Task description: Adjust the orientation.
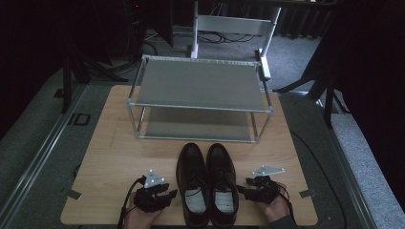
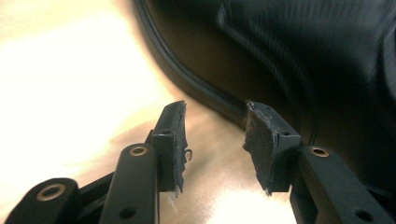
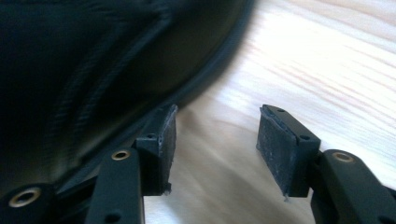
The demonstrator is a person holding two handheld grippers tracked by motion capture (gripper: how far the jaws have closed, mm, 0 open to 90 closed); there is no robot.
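Note:
Two black lace-up dress shoes stand side by side at the table's front middle, toes pointing away: the left shoe (image 1: 192,183) and the right shoe (image 1: 221,183). My left gripper (image 1: 168,194) lies just left of the left shoe, jaws apart and turned toward it. In the left gripper view the left shoe (image 2: 299,60) rises right beyond the open left gripper (image 2: 212,140), with only bare table between the pads. My right gripper (image 1: 242,191) sits beside the right shoe, also open. In the right gripper view the right shoe (image 3: 93,70) lies by the right gripper (image 3: 215,140), with nothing between its pads.
A two-level metal shoe rack (image 1: 199,98) with grey shelves stands on the wooden table (image 1: 110,157) behind the shoes. A white frame (image 1: 234,28) stands on the floor beyond it. Dark stands and curtains flank both sides.

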